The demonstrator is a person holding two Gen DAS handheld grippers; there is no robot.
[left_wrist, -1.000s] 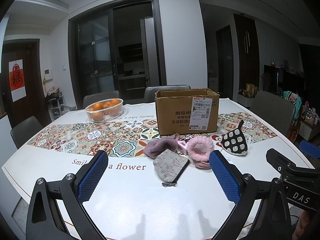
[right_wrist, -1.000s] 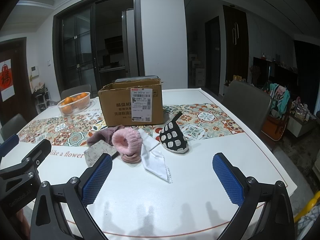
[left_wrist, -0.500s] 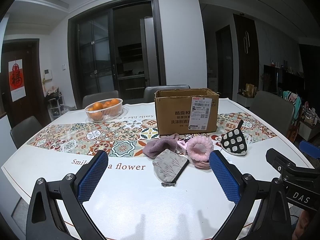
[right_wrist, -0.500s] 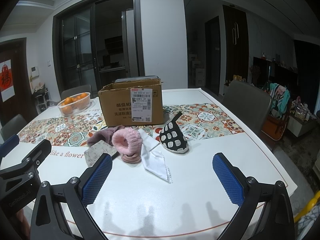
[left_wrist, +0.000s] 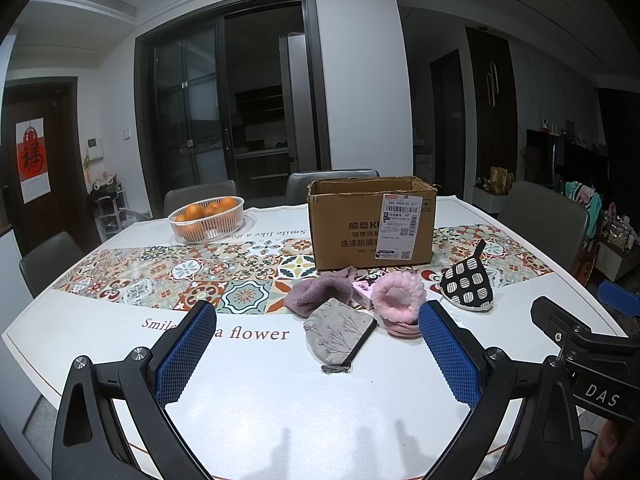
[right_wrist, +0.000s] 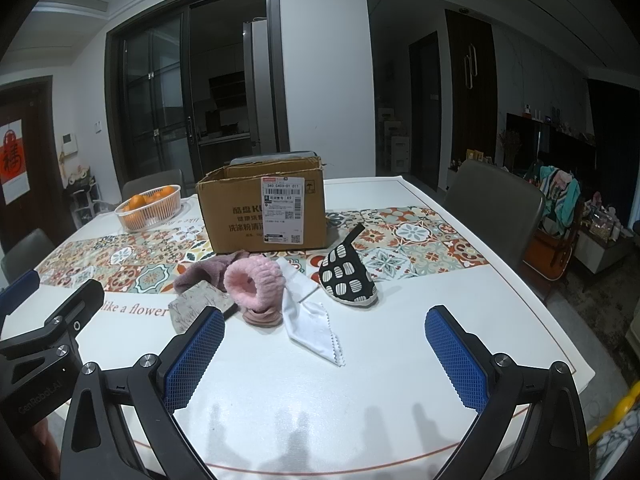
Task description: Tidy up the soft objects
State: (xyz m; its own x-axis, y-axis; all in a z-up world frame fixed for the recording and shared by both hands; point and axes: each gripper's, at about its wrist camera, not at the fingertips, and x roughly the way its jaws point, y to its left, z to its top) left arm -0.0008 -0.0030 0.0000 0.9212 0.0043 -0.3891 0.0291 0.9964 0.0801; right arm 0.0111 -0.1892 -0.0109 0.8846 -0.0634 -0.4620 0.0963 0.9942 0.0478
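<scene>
Near the table's middle, left wrist view: grey zip pouch, purple fleece piece, pink fluffy band, checked mitt, w/ open cardboard box behind. Left gripper wide open, empty. Right wrist view: white cloth beside pink band; right gripper open, empty. Risk: overlapping items; a pinch may drag two.
</scene>
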